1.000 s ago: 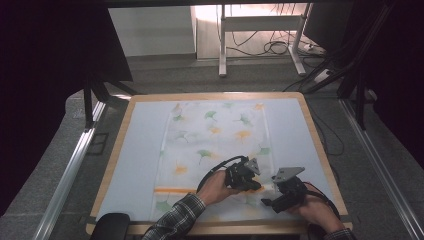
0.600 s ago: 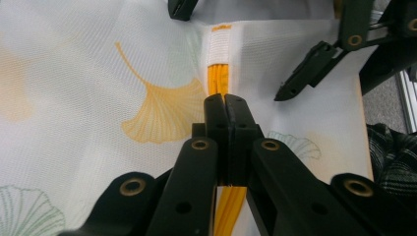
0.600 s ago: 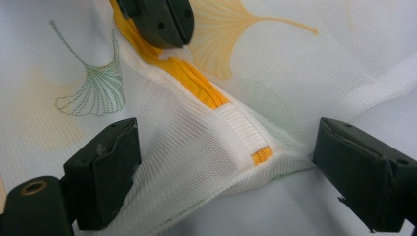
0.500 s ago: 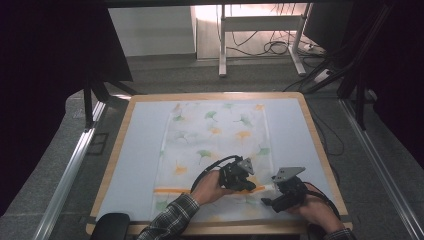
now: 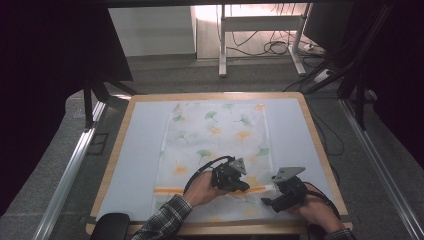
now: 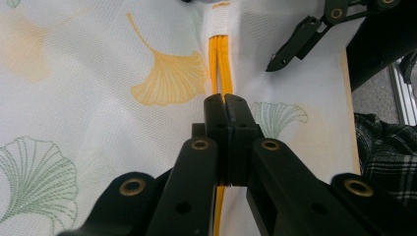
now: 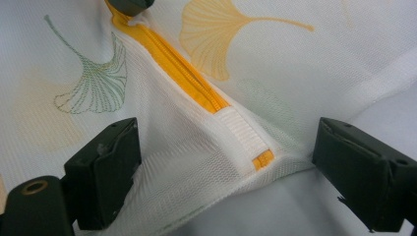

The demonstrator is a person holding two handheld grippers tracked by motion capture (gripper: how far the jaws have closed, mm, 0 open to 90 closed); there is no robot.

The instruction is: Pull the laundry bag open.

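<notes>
Item: white mesh laundry bag (image 5: 215, 145), ginkgo-leaf print, lying flat on my table (image 5: 135, 150), its long axis running from my edge to the far edge. Orange zipper (image 5: 200, 190) crosses the near end, left to right, ending at a white tab (image 7: 243, 135) on the right. My left gripper (image 6: 225, 105): jaws pressed together on the zipper line; I cannot make out the slider. My right gripper (image 7: 223, 172): jaws wide apart, straddling the tab end, gripping nothing.

a wood-rimmed table (image 5: 118, 150) is carrying a pale mat (image 5: 140, 145), with a leaf-printed mesh bag (image 5: 215, 135) lying flat on it.
</notes>
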